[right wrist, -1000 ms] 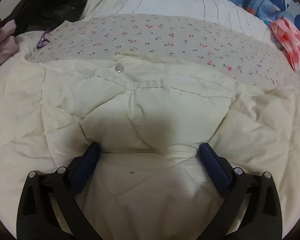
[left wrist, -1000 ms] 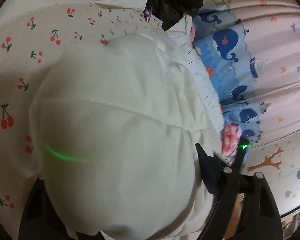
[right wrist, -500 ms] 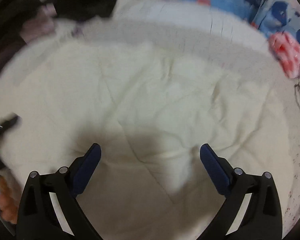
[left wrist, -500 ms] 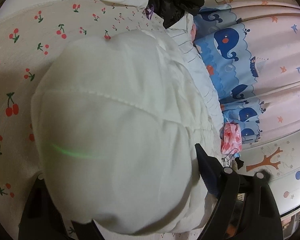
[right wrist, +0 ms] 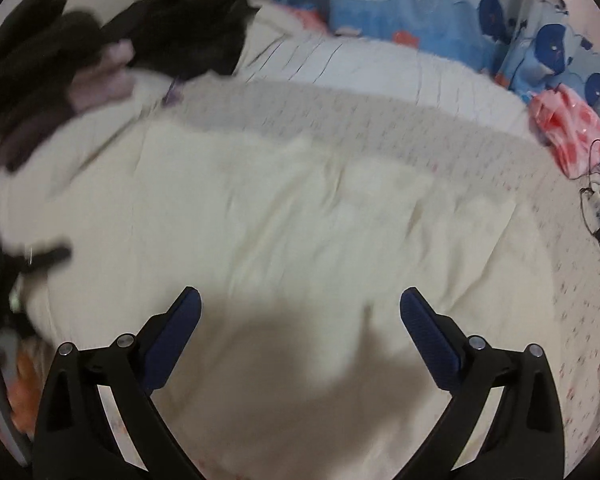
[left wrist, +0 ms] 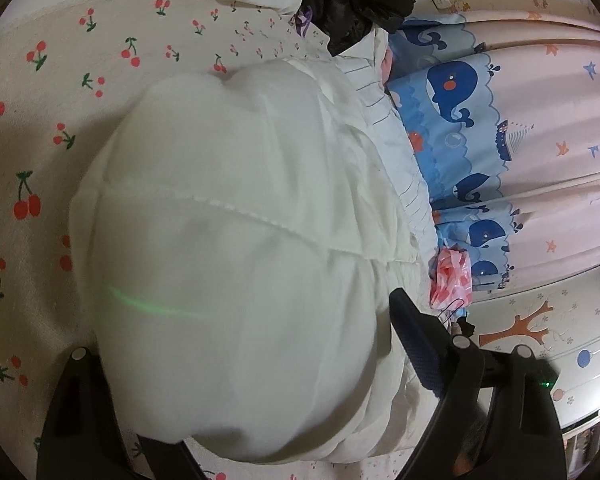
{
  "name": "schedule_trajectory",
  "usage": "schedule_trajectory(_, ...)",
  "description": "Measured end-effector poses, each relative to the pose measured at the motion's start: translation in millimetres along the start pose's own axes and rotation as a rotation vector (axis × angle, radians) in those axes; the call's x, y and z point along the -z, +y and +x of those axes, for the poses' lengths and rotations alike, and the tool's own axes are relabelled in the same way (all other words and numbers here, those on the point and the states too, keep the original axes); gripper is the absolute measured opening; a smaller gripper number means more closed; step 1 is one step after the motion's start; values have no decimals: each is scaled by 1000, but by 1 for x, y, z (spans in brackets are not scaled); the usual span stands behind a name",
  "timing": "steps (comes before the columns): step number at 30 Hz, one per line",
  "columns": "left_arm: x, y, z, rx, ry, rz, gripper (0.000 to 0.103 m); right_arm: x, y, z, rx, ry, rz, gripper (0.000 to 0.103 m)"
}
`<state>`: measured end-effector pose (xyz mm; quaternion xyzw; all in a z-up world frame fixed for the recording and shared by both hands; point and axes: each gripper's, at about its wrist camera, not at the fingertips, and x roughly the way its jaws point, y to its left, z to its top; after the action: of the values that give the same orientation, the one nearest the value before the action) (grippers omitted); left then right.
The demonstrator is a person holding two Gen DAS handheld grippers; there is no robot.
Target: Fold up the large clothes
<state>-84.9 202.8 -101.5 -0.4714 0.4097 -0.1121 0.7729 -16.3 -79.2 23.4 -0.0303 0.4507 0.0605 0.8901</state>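
Comparing views: a second ago the right gripper point(right wrist: 300, 328) had a raised ridge of the cream padded jacket point(right wrist: 292, 216) between its pads; now its jaws are spread with nothing between them.
Right tool: released, above the jacket, which lies flatter across the middle of the frame.
Left tool: the left gripper point(left wrist: 240, 360) has a thick bulge of jacket point(left wrist: 236, 240) filling the gap between its fingers; whether it squeezes, I cannot tell.
Jacket place: on the cherry-print sheet point(left wrist: 40, 120), centre of both views.
Background: dark clothes point(right wrist: 188, 32) at upper left, whale curtain point(left wrist: 460, 128) at right.
Meaning: one fold looks laid down; the right tool likely needs a new edge.
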Motion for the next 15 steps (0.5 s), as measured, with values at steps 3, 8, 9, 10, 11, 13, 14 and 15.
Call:
schedule_trajectory(3,1,-1,1,-12,2,9,85,-33,-13,11,19,-10,35,96)
schedule_trajectory(8,-2,-3,3,-14,8,-4,87,-77,-22,48,67,-44,78,96)
schedule_trajectory(9,-2,-2,3,-12,10,-8,88,-74,-26,51,73,-35,90,96)
schedule_trajectory(10,-3,-2,4,-10,12,-13,89,-75,-30,74,84,6,104,96)
schedule_trajectory(11,-3,-2,4,-11,12,-16,89,-67,-29,97,86,75,102,96)
schedule_trajectory(13,-4,-3,6,-17,12,-18,89,-47,-28,143,47,246,72,97)
schedule_trajectory(14,-4,-3,6,-16,10,-19,89,-47,-32,138,34,203,78,97)
schedule_trajectory(15,-4,-3,5,-13,10,-23,89,-49,-36,132,19,190,100,97)
